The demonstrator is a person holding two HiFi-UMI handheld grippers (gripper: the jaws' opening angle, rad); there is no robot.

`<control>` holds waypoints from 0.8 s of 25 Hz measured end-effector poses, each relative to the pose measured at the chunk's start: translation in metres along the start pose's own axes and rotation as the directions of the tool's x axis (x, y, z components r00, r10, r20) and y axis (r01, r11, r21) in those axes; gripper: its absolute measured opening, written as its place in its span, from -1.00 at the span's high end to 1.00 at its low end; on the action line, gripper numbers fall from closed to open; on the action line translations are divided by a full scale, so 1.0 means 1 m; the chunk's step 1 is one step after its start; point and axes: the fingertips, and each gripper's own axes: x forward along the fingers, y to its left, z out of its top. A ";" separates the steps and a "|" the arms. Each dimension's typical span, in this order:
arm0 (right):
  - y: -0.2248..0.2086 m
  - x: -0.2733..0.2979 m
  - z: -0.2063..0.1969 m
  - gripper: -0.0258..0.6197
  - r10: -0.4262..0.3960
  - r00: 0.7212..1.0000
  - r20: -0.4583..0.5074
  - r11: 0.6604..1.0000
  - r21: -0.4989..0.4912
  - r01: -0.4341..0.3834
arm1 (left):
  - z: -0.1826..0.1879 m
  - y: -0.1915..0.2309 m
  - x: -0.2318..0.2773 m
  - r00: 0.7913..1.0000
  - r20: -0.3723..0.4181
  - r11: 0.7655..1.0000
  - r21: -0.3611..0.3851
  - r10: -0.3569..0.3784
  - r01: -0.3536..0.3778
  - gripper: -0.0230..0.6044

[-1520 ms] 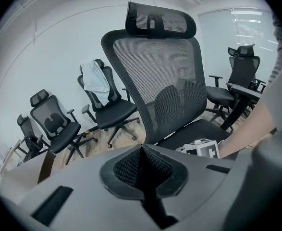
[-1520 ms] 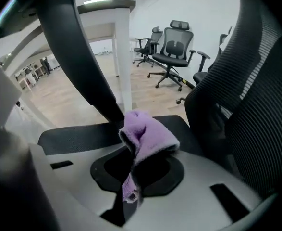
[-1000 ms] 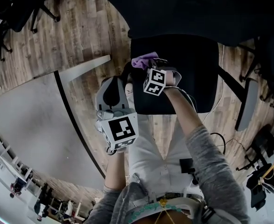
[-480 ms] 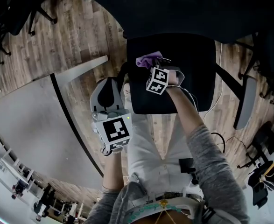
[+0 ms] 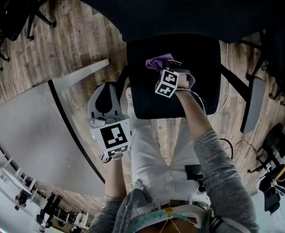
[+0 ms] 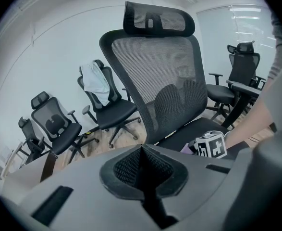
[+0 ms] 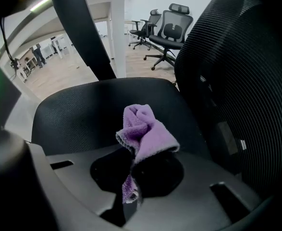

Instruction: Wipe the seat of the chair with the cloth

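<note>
Cloth (image 7: 143, 129) in right tongs (image 7: 132, 172), maybe on seat (image 7: 83, 109); left gripper view: left tongs (image 6: 142, 158) closed.

We note a wood-plank floor (image 5: 84, 38); the black office chair (image 5: 203, 81) stands on it, with other office chairs (image 6: 104, 114) well apart behind.

Right gripper (image 5: 164, 68) holds purple cloth (image 5: 157, 62) over chair seat (image 5: 203, 67); left gripper (image 5: 106, 88) beside seat.

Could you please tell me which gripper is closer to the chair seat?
Right. The right gripper is over the seat, clamping the purple cloth; the left gripper is beside the seat's left edge, shut and empty.
</note>
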 end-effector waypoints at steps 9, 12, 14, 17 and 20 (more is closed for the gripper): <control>-0.009 -0.005 -0.028 0.77 -0.012 0.999 -0.043 1.000 -0.001 0.012 | 0.000 -0.002 -0.001 1.000 0.001 1.000 0.004 0.004 -0.004 0.92; -0.012 -0.006 -0.040 0.77 -0.016 0.998 -0.062 1.000 0.006 0.016 | 0.000 -0.002 0.000 1.000 0.000 1.000 0.006 0.004 -0.004 0.92; -0.014 -0.008 -0.048 0.77 -0.019 0.997 -0.072 1.000 0.014 0.020 | 0.000 -0.001 0.000 1.000 -0.001 1.000 0.006 0.004 -0.004 0.92; -0.018 -0.010 -0.059 0.77 -0.025 0.996 -0.086 0.999 0.023 0.027 | 0.000 -0.001 0.000 1.000 -0.002 1.000 0.008 0.005 -0.005 0.92; -0.021 -0.013 -0.070 0.77 -0.030 0.994 -0.101 0.999 0.032 0.033 | 0.000 -0.001 -0.001 1.000 -0.003 1.000 0.013 0.009 -0.009 0.92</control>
